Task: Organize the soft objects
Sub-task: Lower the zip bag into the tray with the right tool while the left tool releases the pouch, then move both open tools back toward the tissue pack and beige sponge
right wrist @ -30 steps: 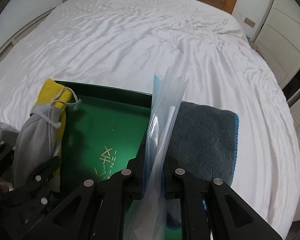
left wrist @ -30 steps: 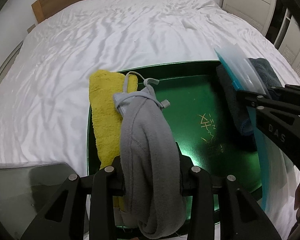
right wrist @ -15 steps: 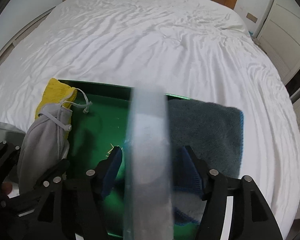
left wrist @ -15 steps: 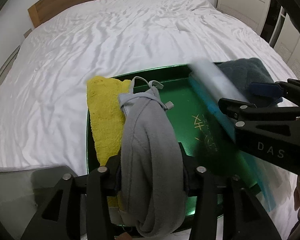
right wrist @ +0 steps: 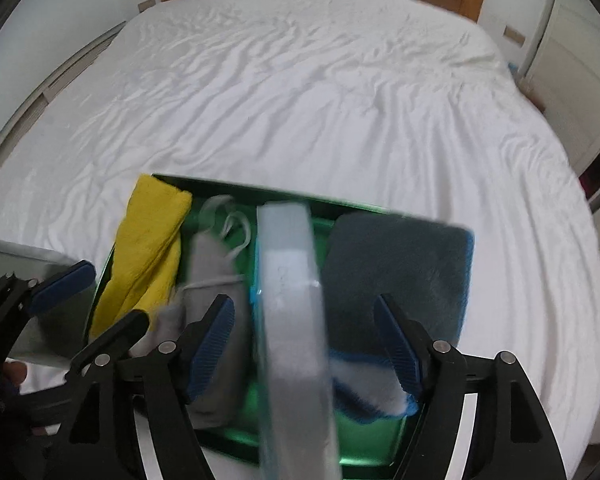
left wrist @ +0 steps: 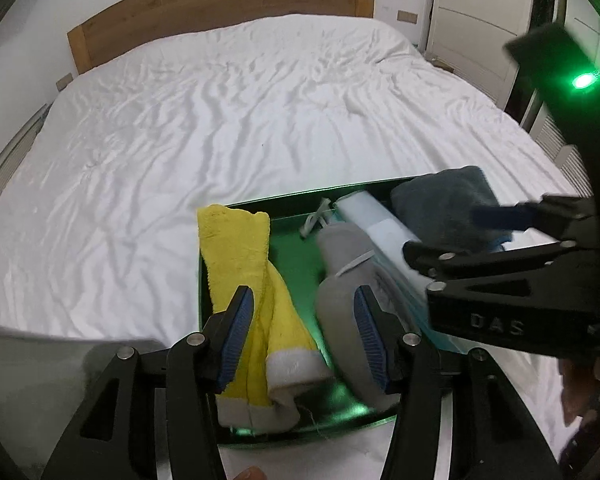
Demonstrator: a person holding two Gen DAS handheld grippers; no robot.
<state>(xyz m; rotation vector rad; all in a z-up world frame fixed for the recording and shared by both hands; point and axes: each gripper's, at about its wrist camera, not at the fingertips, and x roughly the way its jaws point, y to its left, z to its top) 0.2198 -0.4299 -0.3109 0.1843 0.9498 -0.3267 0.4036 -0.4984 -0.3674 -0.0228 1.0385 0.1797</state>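
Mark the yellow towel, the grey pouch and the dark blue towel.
yellow towel (left wrist: 236, 256), left wrist view, upper folded part.
grey pouch (left wrist: 340, 300), left wrist view, middle of body.
dark blue towel (right wrist: 396, 276), right wrist view, top face.

The green tray (right wrist: 236, 190) has a glossy, hard sheen. On it lie a fluffy yellow towel (left wrist: 236, 248), a matt grey fleece pouch (left wrist: 340, 300), a clear, smooth plastic bag (right wrist: 292, 300) and a plush dark grey cloth (right wrist: 400, 264). The bed sheet (right wrist: 320, 92) is white, wrinkled cloth; the headboard (left wrist: 220, 12) is plain wood.
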